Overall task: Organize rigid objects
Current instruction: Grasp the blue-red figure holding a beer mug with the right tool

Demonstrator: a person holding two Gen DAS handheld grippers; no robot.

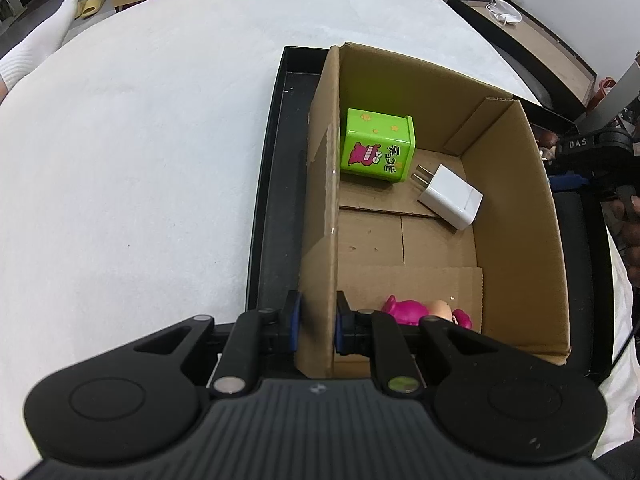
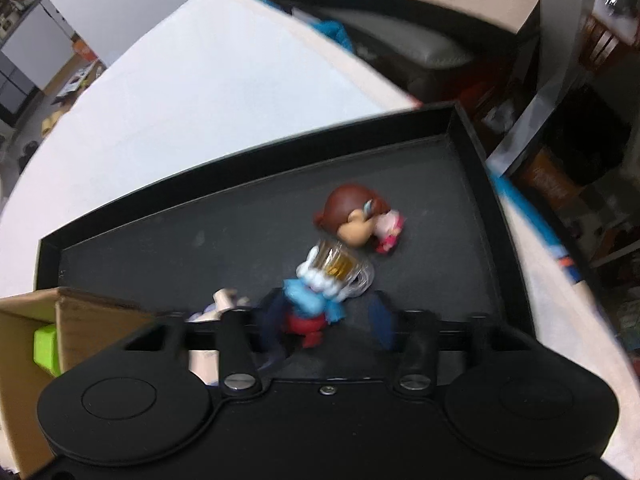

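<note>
Over on the left, the left gripper [image 1: 316, 326] is clamped tight on the near wall of the cardboard box [image 1: 516, 208], steadying it inside the black tray [image 1: 272, 184]; a green tin [image 1: 376, 146], a white charger [image 1: 450, 196] and a pink figurine [image 1: 424, 312] already lie in the box. Moving right, the right gripper [image 2: 328, 320] hangs over the open tray floor, its blue fingers either side of the brown-haired figurine [image 2: 340, 256] lying there. The blur hides whether the pads actually bite, so I cannot tell. It looks like light, hard plastic, smooth and lumpy: likely to twist if pinched at the round head, so the narrower torso is the place to grip.
</note>
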